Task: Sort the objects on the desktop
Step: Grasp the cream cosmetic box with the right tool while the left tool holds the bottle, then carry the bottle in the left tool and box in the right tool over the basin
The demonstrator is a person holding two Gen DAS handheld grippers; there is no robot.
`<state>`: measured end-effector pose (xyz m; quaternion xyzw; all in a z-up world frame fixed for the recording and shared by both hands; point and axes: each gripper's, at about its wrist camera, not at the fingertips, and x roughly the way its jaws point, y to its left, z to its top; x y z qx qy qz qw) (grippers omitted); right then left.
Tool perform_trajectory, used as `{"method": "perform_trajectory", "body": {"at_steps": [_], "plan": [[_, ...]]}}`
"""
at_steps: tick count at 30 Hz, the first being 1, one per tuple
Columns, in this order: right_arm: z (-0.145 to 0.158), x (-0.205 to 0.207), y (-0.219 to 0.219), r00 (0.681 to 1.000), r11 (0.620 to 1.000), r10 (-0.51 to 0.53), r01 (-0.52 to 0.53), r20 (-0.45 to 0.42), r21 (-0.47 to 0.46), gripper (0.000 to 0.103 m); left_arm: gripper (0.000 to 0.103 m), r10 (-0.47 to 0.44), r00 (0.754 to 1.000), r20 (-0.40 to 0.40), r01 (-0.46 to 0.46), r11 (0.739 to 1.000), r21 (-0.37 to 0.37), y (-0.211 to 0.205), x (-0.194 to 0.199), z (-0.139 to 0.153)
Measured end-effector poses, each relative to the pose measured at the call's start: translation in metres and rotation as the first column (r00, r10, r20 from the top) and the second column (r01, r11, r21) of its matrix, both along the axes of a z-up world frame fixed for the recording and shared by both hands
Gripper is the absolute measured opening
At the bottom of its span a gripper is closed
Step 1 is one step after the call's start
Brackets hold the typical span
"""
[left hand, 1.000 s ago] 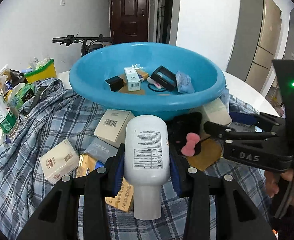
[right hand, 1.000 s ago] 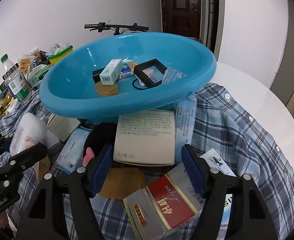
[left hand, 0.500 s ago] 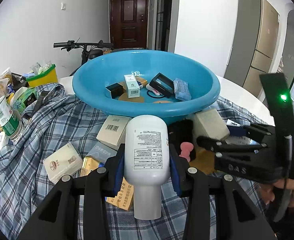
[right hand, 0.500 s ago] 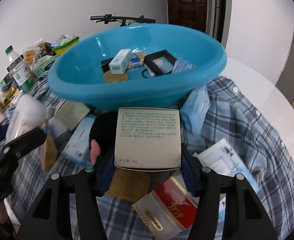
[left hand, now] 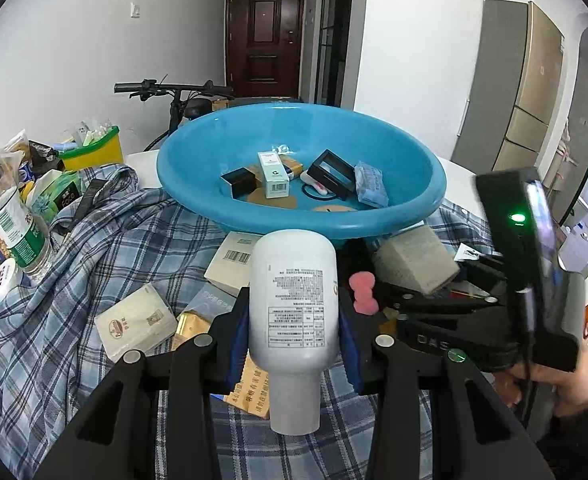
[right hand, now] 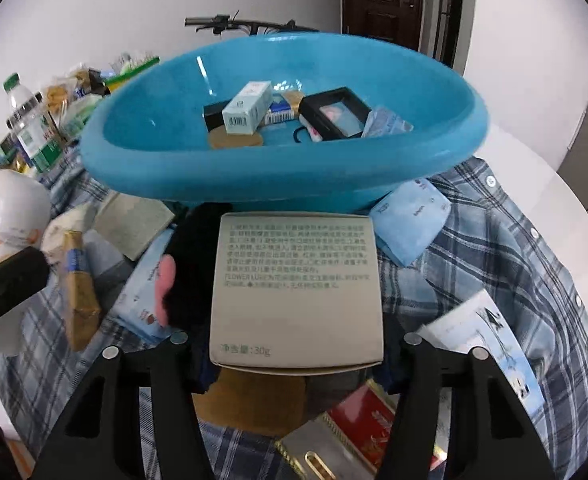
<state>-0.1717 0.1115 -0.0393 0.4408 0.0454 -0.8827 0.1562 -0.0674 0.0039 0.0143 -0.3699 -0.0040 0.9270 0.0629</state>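
My left gripper (left hand: 294, 332) is shut on a white bottle (left hand: 294, 300), held cap toward the camera above the plaid cloth, just in front of the blue basin (left hand: 422, 208). My right gripper (right hand: 296, 344) is shut on a beige square box (right hand: 296, 280) and holds it lifted just in front of the basin's wall (right hand: 253, 176). That gripper and box (left hand: 416, 260) also show at the right of the left wrist view. The basin holds several small boxes, a black frame and a blue packet.
Plaid cloth (left hand: 105, 248) covers the table, strewn with boxes, a tissue pack (left hand: 135, 320), a black item with a pink bow (left hand: 362, 292), a blue packet (right hand: 410, 220) and a red carton (right hand: 374, 428). Water bottle (left hand: 9, 220) and snacks stand left.
My right gripper has closed on the beige box and lifted it off the cloth toward the basin. My left gripper has risen slightly with the white bottle.
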Motion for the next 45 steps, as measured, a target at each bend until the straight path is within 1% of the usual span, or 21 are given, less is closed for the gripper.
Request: {"method": "perform_trajectory", "body": {"at_steps": [2,5,6,9,12,14,16,17,20,22,24,25,26,28,35,38,39,40,42,44,45], "plan": [[0.007,0.009,0.005,1.000,1.000,-0.006,0.005,-0.013,-0.021,0.057,0.041,-0.002,1.000,-0.001,0.002,1.000,0.000,0.000,0.000,0.000],[0.017,0.026,0.015,1.000,0.996,0.005,-0.006,-0.017,-0.086,0.057,0.041,-0.003,1.000,-0.005,0.003,1.000,-0.006,0.000,0.001,0.001],[0.020,0.030,0.016,1.000,0.995,0.004,-0.006,-0.024,-0.095,0.057,0.041,-0.002,1.000,-0.011,0.002,1.000,-0.011,0.000,0.001,0.001],[0.034,0.046,0.020,0.995,0.997,-0.023,0.015,-0.092,-0.081,0.057,0.041,0.025,0.998,-0.059,-0.027,0.999,-0.019,-0.001,0.007,0.006],[0.049,0.063,0.022,0.980,0.996,-0.067,0.055,-0.185,-0.069,0.057,0.041,0.037,0.993,-0.114,-0.041,0.999,-0.032,0.000,0.015,0.013],[0.060,0.074,0.021,0.958,0.995,-0.097,0.088,-0.270,-0.046,0.057,0.041,0.033,0.988,-0.149,-0.041,0.998,-0.046,0.002,0.020,0.018],[0.070,0.087,0.019,0.923,0.993,-0.120,0.118,-0.366,-0.028,0.057,0.041,0.025,0.979,-0.201,-0.037,0.998,-0.058,0.005,0.027,0.023],[0.074,0.095,0.017,0.900,0.991,-0.129,0.130,-0.416,-0.027,0.057,0.041,0.022,0.973,-0.229,-0.036,0.998,-0.057,0.006,0.031,0.025],[0.081,0.115,0.015,0.846,0.987,-0.156,0.148,-0.511,-0.056,0.057,0.041,0.027,0.951,-0.309,-0.040,0.998,-0.037,0.008,0.045,0.030],[0.082,0.125,0.012,0.816,0.982,-0.181,0.182,-0.549,-0.052,0.057,0.041,0.036,0.939,-0.342,-0.045,0.999,-0.020,0.008,0.053,0.032],[0.082,0.130,0.010,0.799,0.978,-0.195,0.203,-0.569,-0.050,0.057,0.041,0.059,0.930,-0.363,-0.053,0.998,0.025,0.006,0.060,0.032],[0.082,0.132,0.010,0.796,0.978,-0.198,0.201,-0.572,-0.059,0.057,0.042,0.066,0.928,-0.367,-0.055,0.998,0.040,0.005,0.063,0.031],[0.082,0.132,0.010,0.799,0.979,-0.198,0.193,-0.568,-0.070,0.057,0.041,0.069,0.926,-0.372,-0.058,0.997,0.042,0.004,0.066,0.031],[0.082,0.131,0.010,0.805,0.980,-0.196,0.179,-0.559,-0.087,0.057,0.042,0.070,0.921,-0.384,-0.069,0.997,0.016,0.006,0.070,0.032],[0.090,0.123,0.013,0.812,0.982,-0.189,0.165,-0.552,-0.094,0.057,0.041,0.090,0.929,-0.358,-0.093,0.996,0.009,0.000,0.062,0.037],[0.099,0.120,0.016,0.802,0.980,-0.197,0.175,-0.564,-0.093,0.057,0.041,0.099,0.929,-0.356,-0.110,0.994,-0.013,0.001,0.054,0.044],[0.103,0.118,0.016,0.798,0.980,-0.197,0.175,-0.570,-0.095,0.057,0.041,0.109,0.932,-0.345,-0.124,0.992,-0.021,0.002,0.049,0.047],[0.108,0.115,0.017,0.793,0.980,-0.199,0.175,-0.577,-0.097,0.057,0.041,0.109,0.936,-0.335,-0.121,0.992,-0.015,0.003,0.044,0.051],[0.118,0.109,0.016,0.781,0.981,-0.194,0.171,-0.594,-0.096,0.057,0.041,0.096,0.941,-0.325,-0.095,0.995,0.021,0.003,0.035,0.062],[0.129,0.103,0.015,0.765,0.981,-0.189,0.172,-0.615,-0.088,0.057,0.042,0.086,0.934,-0.348,-0.086,0.996,0.018,0.007,0.028,0.073],[0.135,0.100,0.013,0.757,0.982,-0.186,0.171,-0.627,-0.085,0.057,0.042,0.082,0.924,-0.373,-0.086,0.996,0.006,0.009,0.024,0.079]]}}
